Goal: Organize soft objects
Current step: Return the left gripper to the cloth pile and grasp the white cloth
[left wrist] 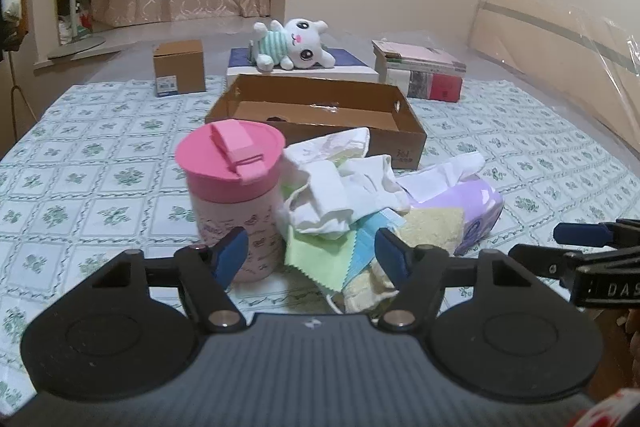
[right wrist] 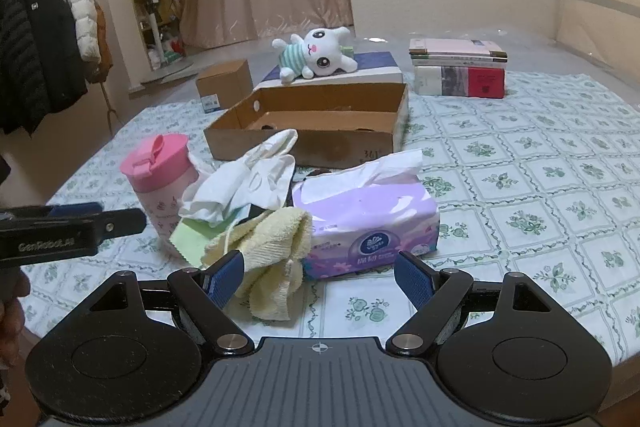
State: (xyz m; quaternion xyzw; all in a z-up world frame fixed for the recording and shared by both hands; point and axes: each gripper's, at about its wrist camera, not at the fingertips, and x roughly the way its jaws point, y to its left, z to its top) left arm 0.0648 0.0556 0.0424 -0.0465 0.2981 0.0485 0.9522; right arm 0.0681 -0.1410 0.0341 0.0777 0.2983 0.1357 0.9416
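on the table, both the left tongs [left wrist: 308,259] and right tongs [right wrist: 320,277] hang released before the soft pile [left wrist: 340,195], just beside the pink cup [left wrist: 232,199]; snagging tangled cloths could topple it, or drag the tissue pack [right wrist: 368,219].

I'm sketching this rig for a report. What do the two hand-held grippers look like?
Left hand-held gripper and right hand-held gripper match: ribbed grey body, black linkage arms with silver pivot pins, round black side discs, blue textured finger pads. White lettering marks their sides.

Fluffy terry towel [right wrist: 276,247] — glossy plastic tissue pack [right wrist: 368,223]
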